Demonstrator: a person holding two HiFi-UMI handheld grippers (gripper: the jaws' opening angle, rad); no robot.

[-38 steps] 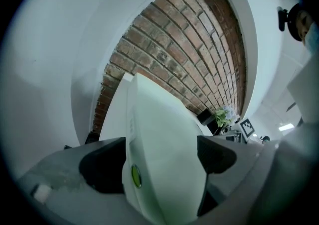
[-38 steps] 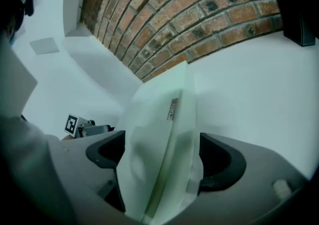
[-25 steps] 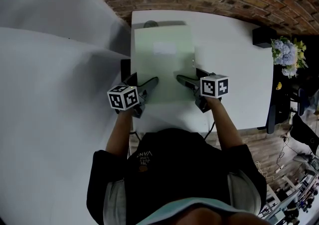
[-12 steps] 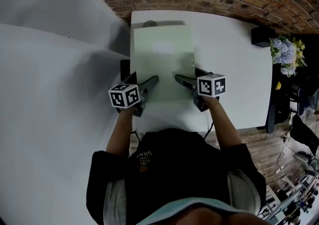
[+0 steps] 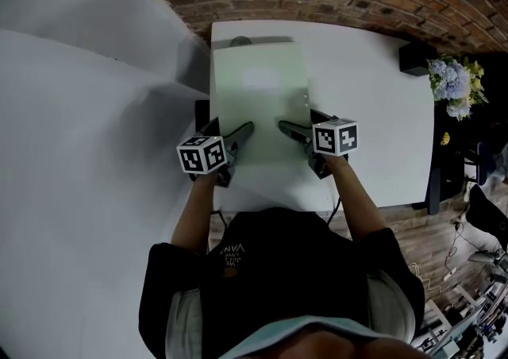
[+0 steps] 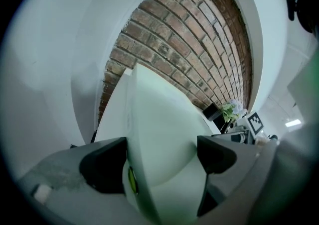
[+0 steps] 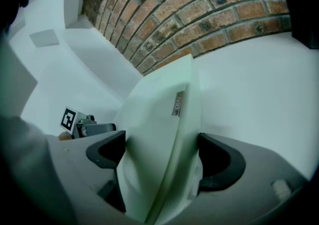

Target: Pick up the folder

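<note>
Clamping pale green folder, left gripper, right gripper, label unreadable

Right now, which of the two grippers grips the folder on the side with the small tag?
The right gripper: the small tag sits on the folder edge beside it; the left gripper has none nearby.

White rectangular table is seen from above. Its left part is covered by a pale green folder; whether the folder lies flat on the top cannot be told. A small black box is set at the far right corner. A grey rounded item, mostly hidden, is seen just past the folder's far edge.
</note>
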